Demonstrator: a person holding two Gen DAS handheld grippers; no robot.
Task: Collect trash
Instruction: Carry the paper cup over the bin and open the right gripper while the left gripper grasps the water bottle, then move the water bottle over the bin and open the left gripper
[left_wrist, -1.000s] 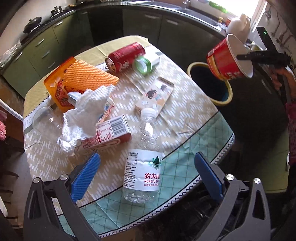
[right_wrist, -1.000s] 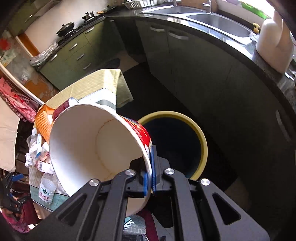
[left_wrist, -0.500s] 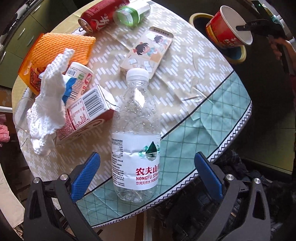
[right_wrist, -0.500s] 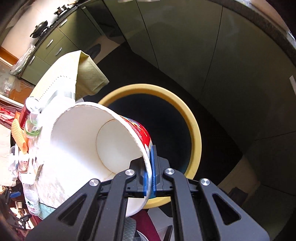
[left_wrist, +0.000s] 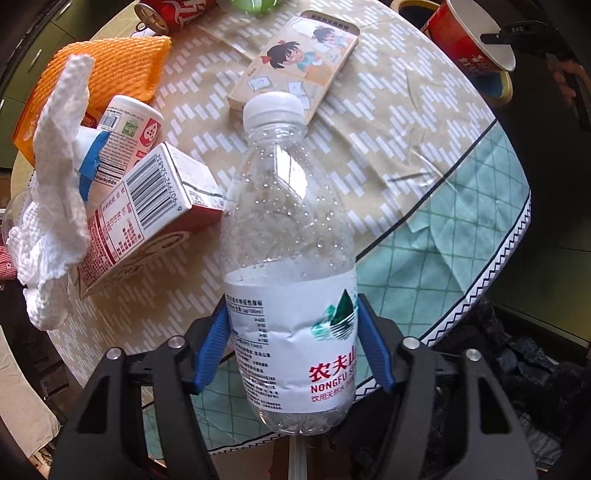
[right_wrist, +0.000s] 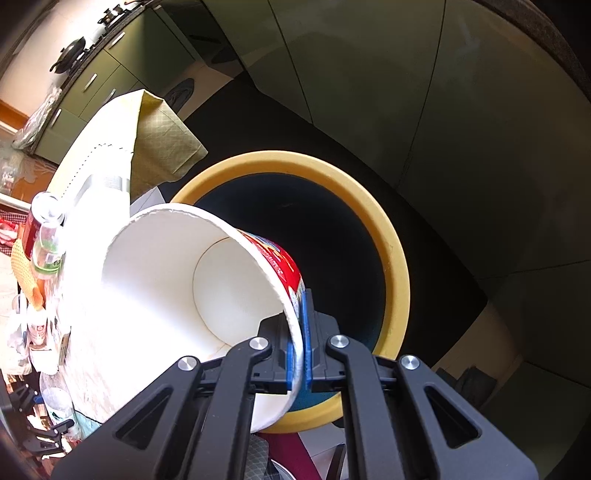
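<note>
- Your left gripper (left_wrist: 293, 345) clamps the clear, dimpled plastic water bottle (left_wrist: 290, 236) at its white label.
- Your right gripper (right_wrist: 300, 345) pinches the thin rim of the red paper cup (right_wrist: 207, 284) above the round yellow-rimmed bin (right_wrist: 391, 236).

Left gripper (left_wrist: 291, 354): black linkage arms, blue ribbed fingers (left_wrist: 210, 350) pressed against both sides of a clear plastic water bottle with a white label (left_wrist: 291, 258), low on the label, near the table's teal front edge. Right gripper (right_wrist: 300, 354): blue pads nearly together, pinching the rim wall of a red-and-white paper cup (right_wrist: 207, 295), one pad inside, one outside. Cup tilted sideways.
</note>
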